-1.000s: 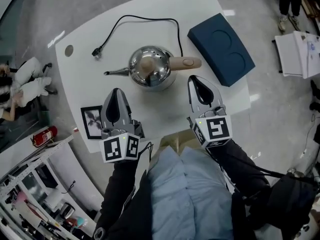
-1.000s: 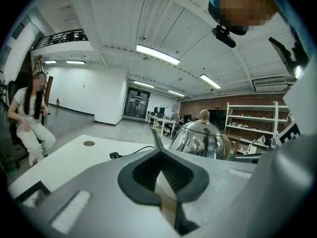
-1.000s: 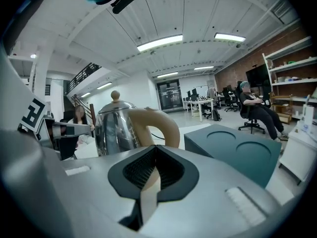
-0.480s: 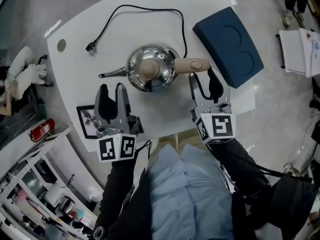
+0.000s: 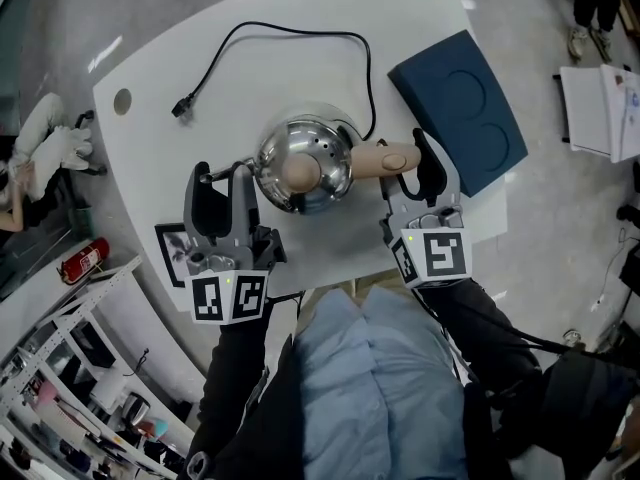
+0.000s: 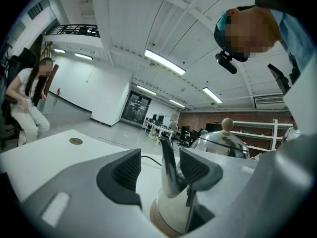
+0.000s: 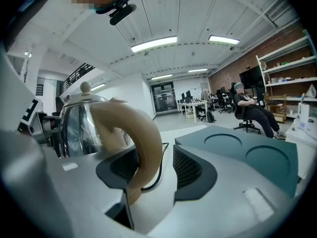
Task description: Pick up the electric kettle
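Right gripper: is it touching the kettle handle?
Cannot tell. The right gripper view shows the handle inside the open right gripper: clear gap to one pad, but it overlaps the other pad, hiding any contact.

Look: the electric kettle (image 5: pixel 303 163) is showing a round polished steel body, a pale wooden lid knob (image 5: pixel 298 172), a tan handle (image 5: pixel 385 157) and a thin spout (image 6: pixel 167 167).
Pose: it is standing upright on the white bench (image 5: pixel 160 118), lid on.
Place: it is sitting near the dark blue pad (image 5: pixel 460 108), handle pointing toward it, spout pointing away.
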A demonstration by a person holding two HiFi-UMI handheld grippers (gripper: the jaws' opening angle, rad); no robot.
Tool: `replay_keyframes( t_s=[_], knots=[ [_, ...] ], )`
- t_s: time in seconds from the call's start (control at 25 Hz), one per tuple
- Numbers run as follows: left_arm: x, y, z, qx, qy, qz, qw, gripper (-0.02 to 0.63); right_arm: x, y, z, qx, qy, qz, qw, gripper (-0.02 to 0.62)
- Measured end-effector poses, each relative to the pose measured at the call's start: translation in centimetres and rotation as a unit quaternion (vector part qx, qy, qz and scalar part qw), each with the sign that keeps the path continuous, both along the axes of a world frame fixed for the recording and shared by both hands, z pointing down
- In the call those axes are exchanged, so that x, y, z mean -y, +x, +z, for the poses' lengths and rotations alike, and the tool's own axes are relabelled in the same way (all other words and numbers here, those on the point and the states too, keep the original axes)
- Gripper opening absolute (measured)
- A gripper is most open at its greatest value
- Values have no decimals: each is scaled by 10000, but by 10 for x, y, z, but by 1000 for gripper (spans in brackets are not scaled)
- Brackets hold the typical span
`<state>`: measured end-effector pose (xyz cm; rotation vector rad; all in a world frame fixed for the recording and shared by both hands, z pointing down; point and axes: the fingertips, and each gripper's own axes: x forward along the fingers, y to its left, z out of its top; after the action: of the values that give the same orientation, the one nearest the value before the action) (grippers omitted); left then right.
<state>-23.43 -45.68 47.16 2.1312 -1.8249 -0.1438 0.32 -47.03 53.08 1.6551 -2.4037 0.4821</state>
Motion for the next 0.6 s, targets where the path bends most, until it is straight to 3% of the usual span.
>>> replay_keyframes(
  t_s=[0.2,0.32,0.44,0.6],
  knots=[
    [16,1,0,-45,13,-21,10000,242,14,-8,-4,13,23,-201,9998,212],
    [21,6,-1,11,16,19,10000,190,17,-11,-6,12,9,-323,9995,191],
    [22,13,-4,57,51,90,9999,84,18,-16,-7,54,3,-415,9991,161],
    [20,15,-3,84,-20,74,9999,66,20,-19,-8,23,25,-499,9987,135]
  ],
)
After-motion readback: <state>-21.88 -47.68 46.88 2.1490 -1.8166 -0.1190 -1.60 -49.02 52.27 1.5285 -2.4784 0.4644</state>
